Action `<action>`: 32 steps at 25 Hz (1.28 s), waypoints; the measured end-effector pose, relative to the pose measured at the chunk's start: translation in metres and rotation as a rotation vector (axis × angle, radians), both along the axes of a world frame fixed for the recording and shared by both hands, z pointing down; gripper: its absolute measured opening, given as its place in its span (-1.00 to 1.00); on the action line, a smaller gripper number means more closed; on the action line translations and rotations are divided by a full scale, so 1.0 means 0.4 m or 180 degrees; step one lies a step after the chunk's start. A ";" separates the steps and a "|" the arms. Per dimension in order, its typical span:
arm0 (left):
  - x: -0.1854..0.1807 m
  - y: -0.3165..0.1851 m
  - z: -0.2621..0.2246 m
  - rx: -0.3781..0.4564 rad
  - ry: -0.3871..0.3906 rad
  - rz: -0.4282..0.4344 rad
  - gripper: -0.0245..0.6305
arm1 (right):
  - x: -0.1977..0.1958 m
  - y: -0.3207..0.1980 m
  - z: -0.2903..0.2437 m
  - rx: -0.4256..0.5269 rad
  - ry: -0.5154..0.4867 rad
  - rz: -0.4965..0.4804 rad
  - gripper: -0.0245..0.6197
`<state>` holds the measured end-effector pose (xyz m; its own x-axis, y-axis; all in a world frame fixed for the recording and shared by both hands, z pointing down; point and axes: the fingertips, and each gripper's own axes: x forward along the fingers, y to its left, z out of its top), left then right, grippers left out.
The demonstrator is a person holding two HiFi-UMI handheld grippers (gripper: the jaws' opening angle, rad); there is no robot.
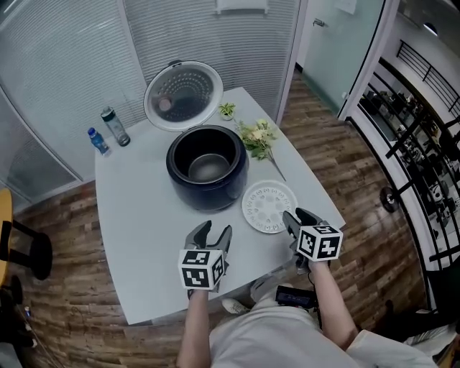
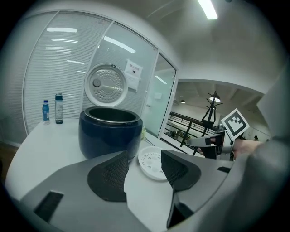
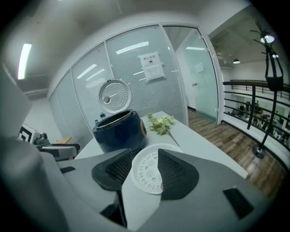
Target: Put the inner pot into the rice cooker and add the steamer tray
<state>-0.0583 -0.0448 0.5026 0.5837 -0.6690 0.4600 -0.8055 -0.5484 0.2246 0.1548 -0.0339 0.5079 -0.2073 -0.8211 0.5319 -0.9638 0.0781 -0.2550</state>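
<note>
Inner pot point(image 1: 208, 167) looks seated in the rice cooker point(image 1: 188, 188); steamer tray point(image 1: 269, 206) lies flat on the worktop point(image 1: 144, 237) just right-front of the cooker, probably light, thin, stiff plastic, so pinch the rim; left gripper point(image 1: 213, 230) and right gripper point(image 1: 297, 215) both wide, empty.

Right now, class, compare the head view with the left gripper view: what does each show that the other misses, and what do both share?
Only the head view looks down into the rice cooker to its silvery inside, and shows the marker cube on the left gripper. Only the left gripper view shows the ceiling light and the coat stand. Both share the cooker, its raised lid, the steamer tray, the tall bottle, the blue bottle, and the left gripper's jaws, apart and empty.
</note>
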 end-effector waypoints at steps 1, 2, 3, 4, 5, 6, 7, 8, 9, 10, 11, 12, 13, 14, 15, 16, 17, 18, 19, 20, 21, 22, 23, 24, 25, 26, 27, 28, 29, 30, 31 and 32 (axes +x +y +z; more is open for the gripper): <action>0.012 -0.001 0.010 -0.0019 -0.0014 0.0018 -0.21 | 0.000 0.000 0.013 -0.0032 -0.0061 0.0002 -0.33; 0.025 -0.002 0.019 -0.0040 -0.0024 0.0037 -0.21 | -0.002 -0.001 0.027 -0.0069 -0.0084 -0.0023 -0.33; 0.037 -0.004 0.029 -0.0063 -0.0042 0.0050 -0.20 | -0.005 -0.001 0.040 -0.0107 -0.0079 -0.0069 -0.33; 0.048 -0.007 0.041 -0.0084 -0.0084 0.0055 -0.21 | -0.008 -0.003 0.053 -0.0144 -0.0060 -0.0123 -0.33; 0.059 -0.012 0.056 -0.0103 -0.0158 0.0056 -0.21 | -0.007 -0.007 0.065 -0.0183 -0.0042 -0.0170 -0.33; 0.071 -0.019 0.074 -0.0124 -0.0258 0.0063 -0.20 | -0.003 -0.012 0.078 -0.0225 -0.0029 -0.0204 -0.33; 0.083 -0.026 0.095 -0.0154 -0.0357 0.0080 -0.20 | 0.004 -0.018 0.091 -0.0268 -0.0021 -0.0224 -0.33; 0.096 -0.032 0.116 -0.0195 -0.0429 0.0102 -0.20 | 0.013 -0.026 0.105 -0.0308 -0.0011 -0.0239 -0.33; 0.111 -0.037 0.138 -0.0245 -0.0467 0.0122 -0.21 | 0.024 -0.035 0.119 -0.0346 0.0002 -0.0251 -0.33; 0.127 -0.043 0.159 -0.0297 -0.0488 0.0137 -0.20 | 0.038 -0.045 0.133 -0.0384 0.0013 -0.0261 -0.33; 0.143 -0.048 0.179 -0.0349 -0.0505 0.0148 -0.20 | 0.052 -0.053 0.147 -0.0419 0.0011 -0.0266 -0.33; 0.156 -0.050 0.199 -0.0401 -0.0522 0.0153 -0.21 | 0.067 -0.060 0.158 -0.0443 -0.0011 -0.0264 -0.33; 0.167 -0.050 0.219 -0.0456 -0.0529 0.0153 -0.20 | 0.080 -0.065 0.166 -0.0441 -0.0050 -0.0255 -0.33; 0.176 -0.050 0.236 -0.0516 -0.0517 0.0147 -0.21 | 0.093 -0.073 0.170 -0.0416 -0.0089 -0.0241 -0.33; 0.184 -0.053 0.251 -0.0575 -0.0482 0.0132 -0.20 | 0.104 -0.083 0.173 -0.0385 -0.0112 -0.0232 -0.33; 0.190 -0.058 0.263 -0.0625 -0.0427 0.0111 -0.21 | 0.114 -0.095 0.180 -0.0369 -0.0117 -0.0232 -0.33; 0.197 -0.064 0.273 -0.0662 -0.0353 0.0084 -0.20 | 0.123 -0.105 0.191 -0.0376 -0.0115 -0.0238 -0.33; 0.205 -0.072 0.282 -0.0695 -0.0262 0.0048 -0.20 | 0.132 -0.114 0.205 -0.0402 -0.0114 -0.0244 -0.33; 0.212 -0.080 0.292 -0.0741 -0.0166 0.0006 -0.20 | 0.141 -0.121 0.221 -0.0436 -0.0108 -0.0250 -0.33; 0.220 -0.087 0.304 -0.0802 -0.0085 -0.0037 -0.20 | 0.152 -0.127 0.237 -0.0473 -0.0090 -0.0257 -0.33; 0.226 -0.094 0.316 -0.0867 -0.0029 -0.0076 -0.20 | 0.162 -0.131 0.252 -0.0510 -0.0063 -0.0268 -0.33; 0.231 -0.099 0.329 -0.0926 0.0000 -0.0114 -0.20 | 0.170 -0.134 0.267 -0.0547 -0.0038 -0.0279 -0.33; 0.234 -0.103 0.341 -0.0978 0.0013 -0.0151 -0.20 | 0.177 -0.136 0.283 -0.0583 -0.0025 -0.0284 -0.33; 0.236 -0.108 0.353 -0.1023 0.0019 -0.0190 -0.20 | 0.184 -0.138 0.298 -0.0619 -0.0024 -0.0279 -0.33; 0.239 -0.114 0.365 -0.1064 0.0026 -0.0231 -0.20 | 0.191 -0.141 0.313 -0.0654 -0.0027 -0.0270 -0.33; 0.243 -0.120 0.376 -0.1106 0.0034 -0.0269 -0.20 | 0.198 -0.146 0.327 -0.0684 -0.0029 -0.0261 -0.33; 0.247 -0.128 0.388 -0.1148 0.0037 -0.0305 -0.20 | 0.205 -0.153 0.338 -0.0708 -0.0032 -0.0257 -0.33; 0.250 -0.135 0.398 -0.1185 0.0031 -0.0339 -0.20 | 0.211 -0.161 0.347 -0.0725 -0.0040 -0.0258 -0.33; 0.252 -0.142 0.408 -0.1215 0.0013 -0.0371 -0.20 | 0.215 -0.169 0.354 -0.0735 -0.0051 -0.0261 -0.33; 0.253 -0.149 0.416 -0.1238 -0.0010 -0.0401 -0.20 | 0.219 -0.176 0.360 -0.0743 -0.0061 -0.0265 -0.33; 0.252 -0.154 0.422 -0.1255 -0.0031 -0.0432 -0.20 | 0.223 -0.182 0.366 -0.0749 -0.0069 -0.0272 -0.33; 0.252 -0.158 0.428 -0.1267 -0.0045 -0.0466 -0.21 | 0.227 -0.189 0.372 -0.0754 -0.0076 -0.0281 -0.33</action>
